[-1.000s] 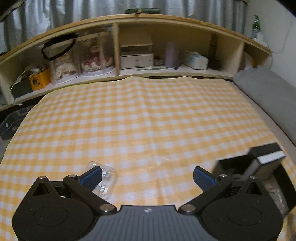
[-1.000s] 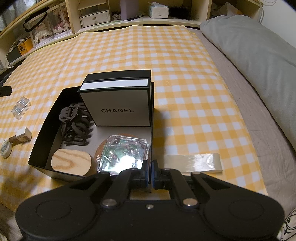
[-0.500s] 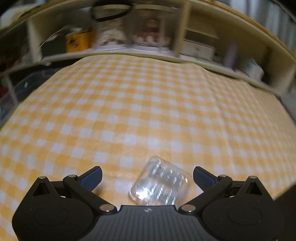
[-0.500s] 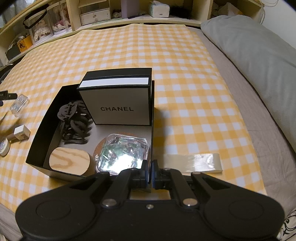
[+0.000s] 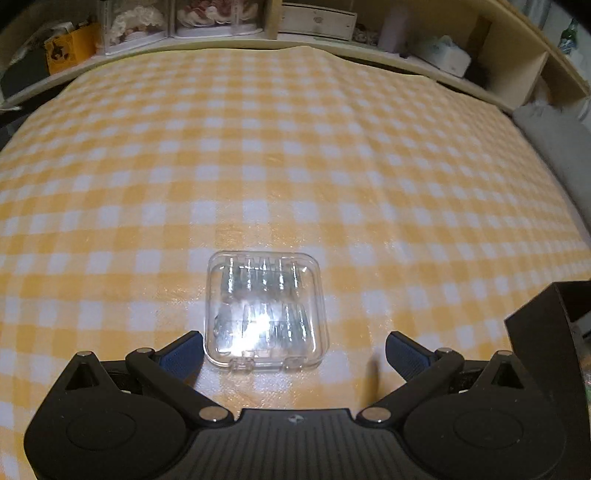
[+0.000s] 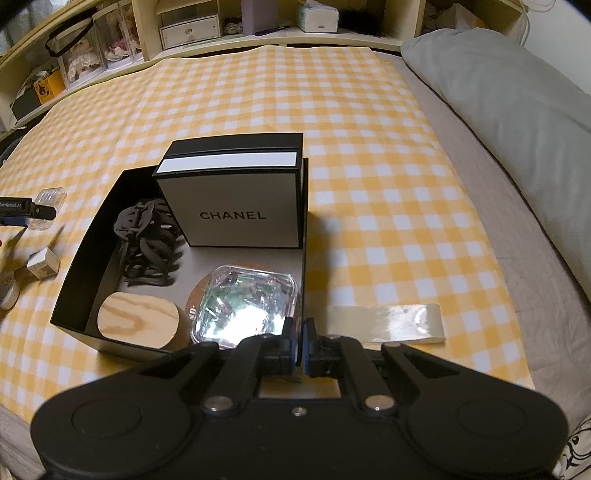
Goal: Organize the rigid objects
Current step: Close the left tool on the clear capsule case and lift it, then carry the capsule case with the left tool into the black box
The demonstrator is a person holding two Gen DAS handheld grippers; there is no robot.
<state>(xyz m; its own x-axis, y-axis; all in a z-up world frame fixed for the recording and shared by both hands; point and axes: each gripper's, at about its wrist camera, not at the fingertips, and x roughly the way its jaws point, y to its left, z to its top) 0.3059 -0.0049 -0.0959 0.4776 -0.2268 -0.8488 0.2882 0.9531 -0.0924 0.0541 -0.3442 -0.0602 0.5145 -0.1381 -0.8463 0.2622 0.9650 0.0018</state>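
A small clear plastic case (image 5: 266, 310) lies flat on the yellow checked cloth. My left gripper (image 5: 293, 354) is open, its blue pads on either side of the case's near end without touching it. An open black box (image 6: 92, 258) holds a white Chanel box (image 6: 236, 206), a black hair claw (image 6: 147, 243), a wooden-topped jar (image 6: 140, 319) and a larger clear case (image 6: 243, 299). My right gripper (image 6: 298, 341) is shut on the near end of the box's right wall. The small case (image 6: 50, 201) also shows far left in the right wrist view.
A small white cube (image 6: 42, 262) and a round tin (image 6: 7, 291) lie left of the box. A strip of tape (image 6: 384, 323) lies to its right. A grey pillow (image 6: 517, 110) borders the cloth on the right. Shelves (image 5: 317, 22) run along the far edge.
My left gripper has dropped and swung towards the small clear case, which now lies straight between its open jaws. The right gripper and the box have stayed put.
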